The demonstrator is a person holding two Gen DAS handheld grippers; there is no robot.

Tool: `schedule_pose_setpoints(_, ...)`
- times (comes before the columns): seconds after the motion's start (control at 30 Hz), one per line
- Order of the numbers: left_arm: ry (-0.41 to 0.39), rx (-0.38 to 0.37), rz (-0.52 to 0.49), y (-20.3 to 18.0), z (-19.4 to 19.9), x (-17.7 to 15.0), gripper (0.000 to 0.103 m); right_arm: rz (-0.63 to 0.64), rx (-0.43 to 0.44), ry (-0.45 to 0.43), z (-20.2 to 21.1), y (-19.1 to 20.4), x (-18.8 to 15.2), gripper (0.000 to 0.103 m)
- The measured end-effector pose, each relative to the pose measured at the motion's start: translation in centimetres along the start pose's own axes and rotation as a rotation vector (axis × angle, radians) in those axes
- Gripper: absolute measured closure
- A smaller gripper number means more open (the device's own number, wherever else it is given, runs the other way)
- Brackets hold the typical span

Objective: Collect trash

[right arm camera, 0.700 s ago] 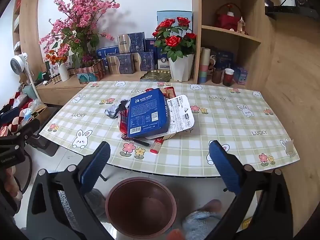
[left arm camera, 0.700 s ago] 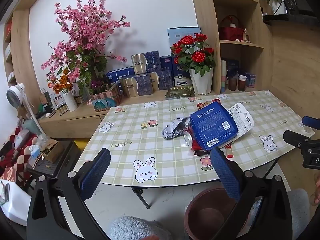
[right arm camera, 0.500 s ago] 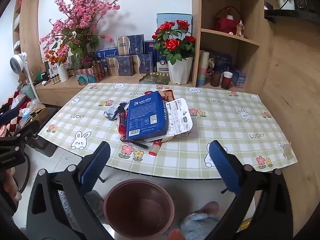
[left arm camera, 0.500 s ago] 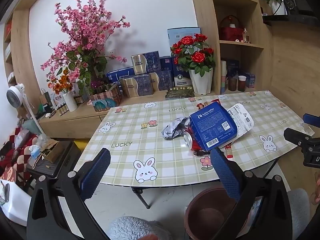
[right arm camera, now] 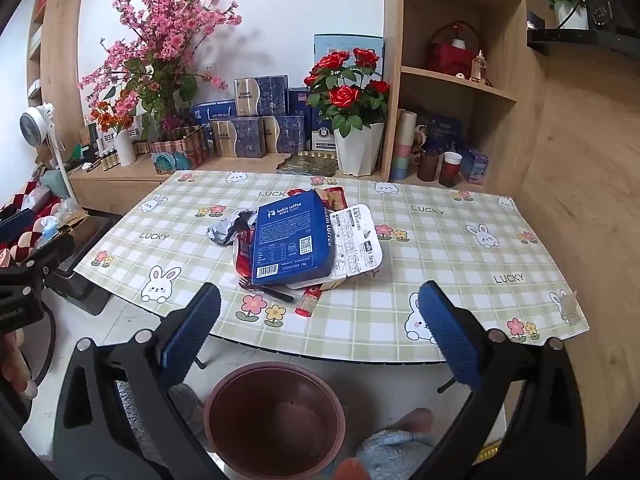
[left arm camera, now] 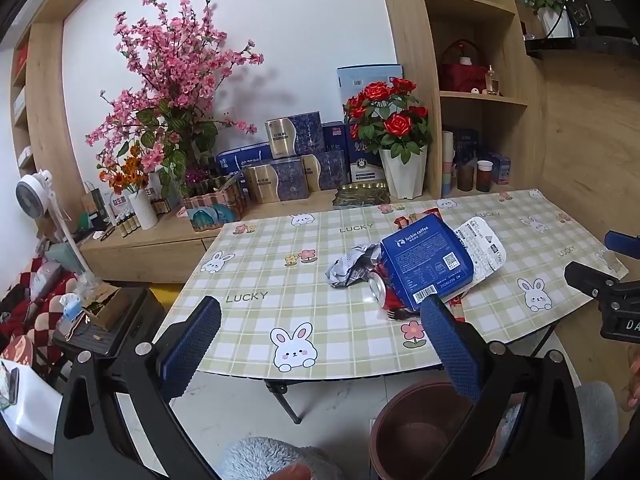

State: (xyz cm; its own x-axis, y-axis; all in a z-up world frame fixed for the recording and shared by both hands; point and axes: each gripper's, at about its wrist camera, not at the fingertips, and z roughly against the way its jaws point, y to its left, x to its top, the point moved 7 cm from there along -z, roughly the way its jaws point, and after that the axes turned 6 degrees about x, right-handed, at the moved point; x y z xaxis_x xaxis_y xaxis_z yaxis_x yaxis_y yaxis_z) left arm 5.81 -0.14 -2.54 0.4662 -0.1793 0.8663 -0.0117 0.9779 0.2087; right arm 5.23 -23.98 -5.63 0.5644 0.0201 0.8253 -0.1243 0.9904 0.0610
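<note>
While seen from the left wrist, left gripper (left arm camera: 320,336) spread wide and empty; blue box (left arm camera: 426,266) atop trash pile mid-table, light, stiff, best pinched across narrow edges. From right wrist, right gripper (right arm camera: 320,332) likewise apart, nothing held; bin (right arm camera: 275,420) below table edge.

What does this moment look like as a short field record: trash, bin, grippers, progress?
trash: blue coffee box on top of a white printed tray lid, crumpled silver wrapper, red drink can, red sachet
surface: green checked tablecloth
bin: brown round plastic bin on the floor below the table edge, looks empty
left hand-held gripper: open, holding nothing
right hand-held gripper: open, holding nothing
progress: nothing collected
</note>
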Motion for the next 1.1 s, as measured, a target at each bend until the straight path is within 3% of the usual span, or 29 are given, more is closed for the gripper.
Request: schedule_pose_setpoints(1.1, -0.003, -0.002, 0.003, 0.10, 0.04, -0.25, 0.005, 0.001, -0.008, -0.001, -0.26, 0.42, -0.89, 0.006)
